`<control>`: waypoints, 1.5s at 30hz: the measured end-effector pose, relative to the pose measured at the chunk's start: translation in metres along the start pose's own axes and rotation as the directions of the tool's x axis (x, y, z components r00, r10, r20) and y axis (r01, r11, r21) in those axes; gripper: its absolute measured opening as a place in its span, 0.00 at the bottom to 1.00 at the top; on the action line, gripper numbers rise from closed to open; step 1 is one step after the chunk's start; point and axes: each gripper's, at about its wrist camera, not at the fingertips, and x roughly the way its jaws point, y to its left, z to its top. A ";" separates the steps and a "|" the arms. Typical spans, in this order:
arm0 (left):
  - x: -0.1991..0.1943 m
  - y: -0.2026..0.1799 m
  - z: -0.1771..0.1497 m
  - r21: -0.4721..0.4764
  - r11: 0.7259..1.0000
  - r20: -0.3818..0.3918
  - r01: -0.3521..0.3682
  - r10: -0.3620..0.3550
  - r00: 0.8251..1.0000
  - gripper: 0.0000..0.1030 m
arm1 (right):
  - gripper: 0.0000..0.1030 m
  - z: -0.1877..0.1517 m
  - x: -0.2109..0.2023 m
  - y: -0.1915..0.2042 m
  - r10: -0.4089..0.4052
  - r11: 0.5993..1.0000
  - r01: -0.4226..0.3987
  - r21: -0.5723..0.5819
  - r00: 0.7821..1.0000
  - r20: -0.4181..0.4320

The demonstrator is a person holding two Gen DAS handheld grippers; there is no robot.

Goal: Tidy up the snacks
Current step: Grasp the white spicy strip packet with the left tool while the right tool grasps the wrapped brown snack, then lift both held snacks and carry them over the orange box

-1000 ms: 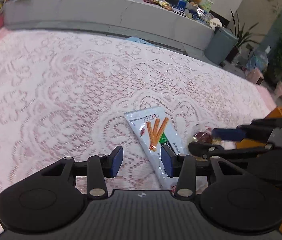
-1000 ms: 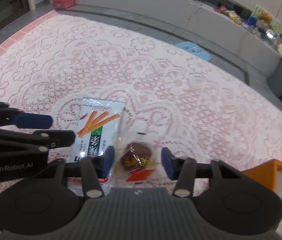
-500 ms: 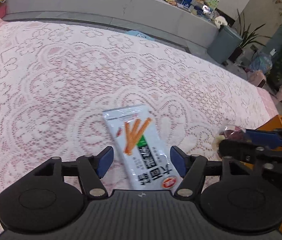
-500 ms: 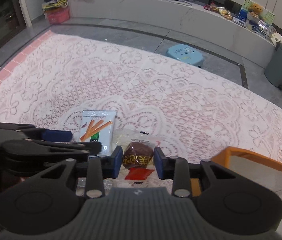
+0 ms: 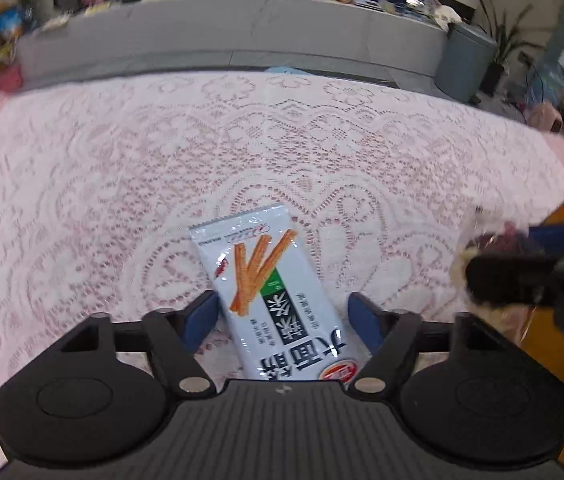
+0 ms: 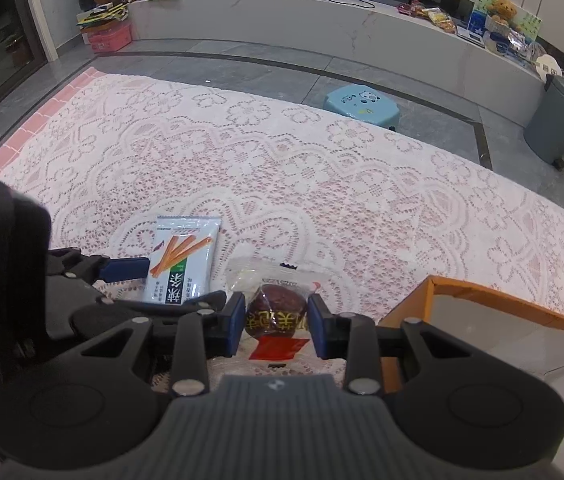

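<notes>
The right gripper (image 6: 275, 322) has its fingers clamped on the wrapped date snack (image 6: 276, 312), apparently just beside the orange box (image 6: 514, 304); crinkly film could slip. The left gripper (image 5: 282, 320), fingers apart, straddles the noodle-stick packet (image 5: 270, 296).

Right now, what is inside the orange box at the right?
The orange box shows a plain grey floor and no snack in the visible part. Its near portion is hidden behind the right tongs, which grip the wrapped brown snack, so that portion cannot be checked.
</notes>
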 end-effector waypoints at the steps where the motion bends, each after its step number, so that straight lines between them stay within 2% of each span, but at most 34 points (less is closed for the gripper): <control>1: 0.000 0.000 -0.001 0.011 1.000 0.005 0.002 -0.002 1.000 0.73 | 0.31 0.000 0.000 0.000 0.002 1.000 -0.002 0.003 1.000 0.000; 6: -0.004 0.010 0.000 -0.007 0.999 0.023 0.051 -0.051 0.998 0.63 | 0.31 -0.003 -0.002 0.001 -0.003 1.000 0.003 -0.004 1.000 -0.002; 9: -0.009 0.019 -0.001 -0.015 0.997 0.035 0.073 -0.073 0.997 0.60 | 0.31 -0.004 -0.003 0.001 0.001 1.000 -0.001 0.003 1.000 -0.003; 18: -0.043 0.039 -0.002 -0.004 0.990 0.096 0.138 -0.137 0.986 0.58 | 0.31 -0.006 -0.014 0.003 0.048 0.998 -0.048 0.027 0.999 0.007; 23: -0.052 0.049 -0.010 -0.025 0.989 0.070 0.144 -0.142 0.987 0.58 | 0.31 -0.009 -0.025 0.012 0.055 0.998 -0.055 0.010 0.998 0.016; 29: -0.074 0.057 -0.019 -0.055 0.985 0.083 0.164 -0.160 0.984 0.58 | 0.31 -0.017 -0.042 0.019 0.068 0.998 -0.068 0.005 0.998 0.018; 36: -0.112 0.032 -0.026 -0.015 0.973 0.119 0.229 -0.225 0.967 0.58 | 0.31 -0.030 -0.079 0.012 0.061 0.998 -0.061 0.006 0.998 0.034; 45: -0.154 -0.024 -0.018 0.103 0.953 0.140 0.285 -0.298 0.944 0.58 | 0.31 -0.061 -0.132 -0.021 0.016 1.000 -0.018 0.026 0.998 0.056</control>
